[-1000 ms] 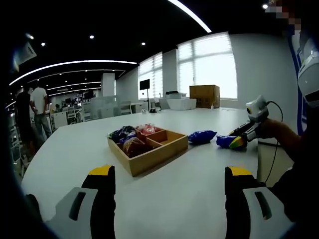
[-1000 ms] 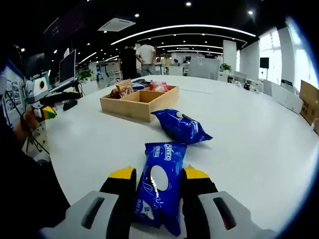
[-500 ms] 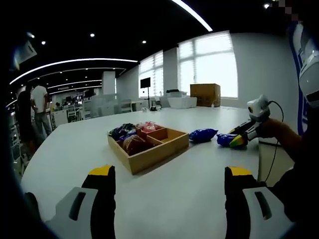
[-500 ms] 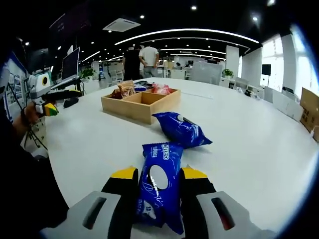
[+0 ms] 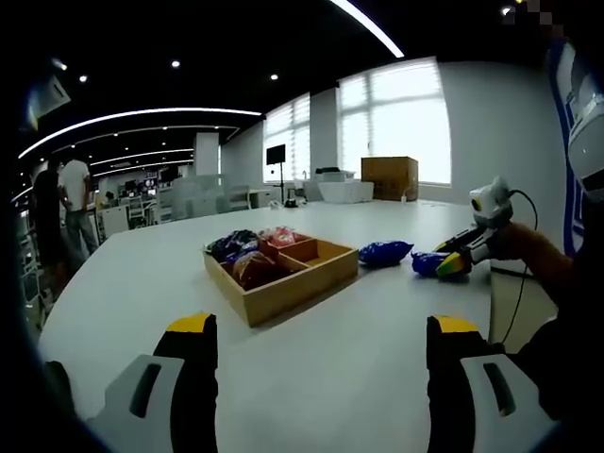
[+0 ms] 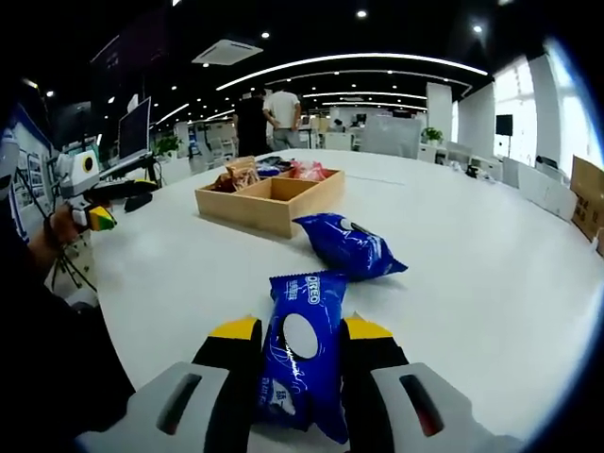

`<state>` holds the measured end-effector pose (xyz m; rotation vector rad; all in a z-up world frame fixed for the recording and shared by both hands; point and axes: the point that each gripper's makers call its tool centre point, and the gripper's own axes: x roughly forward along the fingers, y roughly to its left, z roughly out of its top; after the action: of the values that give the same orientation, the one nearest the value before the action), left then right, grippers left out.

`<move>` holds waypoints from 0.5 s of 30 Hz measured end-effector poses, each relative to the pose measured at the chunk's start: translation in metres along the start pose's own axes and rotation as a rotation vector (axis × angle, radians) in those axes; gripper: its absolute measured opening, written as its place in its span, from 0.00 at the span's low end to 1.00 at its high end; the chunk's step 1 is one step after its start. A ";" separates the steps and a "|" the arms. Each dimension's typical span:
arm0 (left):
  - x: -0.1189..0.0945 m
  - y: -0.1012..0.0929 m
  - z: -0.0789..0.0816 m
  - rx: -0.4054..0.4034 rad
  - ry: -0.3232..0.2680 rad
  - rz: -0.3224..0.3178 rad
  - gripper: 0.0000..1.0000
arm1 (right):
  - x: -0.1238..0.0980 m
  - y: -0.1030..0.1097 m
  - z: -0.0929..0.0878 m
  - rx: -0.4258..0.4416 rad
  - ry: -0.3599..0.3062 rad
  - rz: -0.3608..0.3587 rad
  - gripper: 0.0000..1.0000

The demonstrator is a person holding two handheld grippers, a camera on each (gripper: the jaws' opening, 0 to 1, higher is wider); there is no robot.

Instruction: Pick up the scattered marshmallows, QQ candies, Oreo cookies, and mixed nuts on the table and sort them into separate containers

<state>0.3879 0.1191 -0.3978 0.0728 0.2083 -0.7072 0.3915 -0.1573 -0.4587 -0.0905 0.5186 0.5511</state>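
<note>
Oreo cookies in a blue foil packet [image 6: 300, 354] sit clamped between my right gripper [image 6: 300, 363] jaws above the white round table [image 6: 472, 283]; divided wooden tray [image 6: 269, 195] beyond, second blue packet [image 6: 349, 247] near it. My left gripper [image 5: 321, 354] gapes wide, holding nothing.

Readable in the right gripper view: "OREO" in white letters near the top of the glossy blue plastic cookie packet [image 6: 300, 354], above a white oval patch on the same wrapper. Smaller print lower on that packet too blurred to make out. Nothing legible on the second crumpled blue snack packet [image 6: 349, 247], nor on the wrappers inside the divided light-wood tray [image 6: 267, 209]. No readable lettering anywhere in the left gripper view.
</note>
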 end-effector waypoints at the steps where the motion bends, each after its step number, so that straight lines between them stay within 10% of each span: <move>1: 0.000 0.000 0.000 0.000 0.000 0.000 0.95 | 0.000 0.000 0.000 0.000 0.000 0.000 0.29; 15: -0.002 0.002 0.004 -0.003 -0.011 0.006 0.96 | -0.004 -0.003 0.008 -0.004 -0.024 -0.005 0.28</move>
<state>0.3883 0.1208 -0.3934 0.0664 0.1987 -0.7008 0.3935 -0.1598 -0.4504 -0.0888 0.4939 0.5473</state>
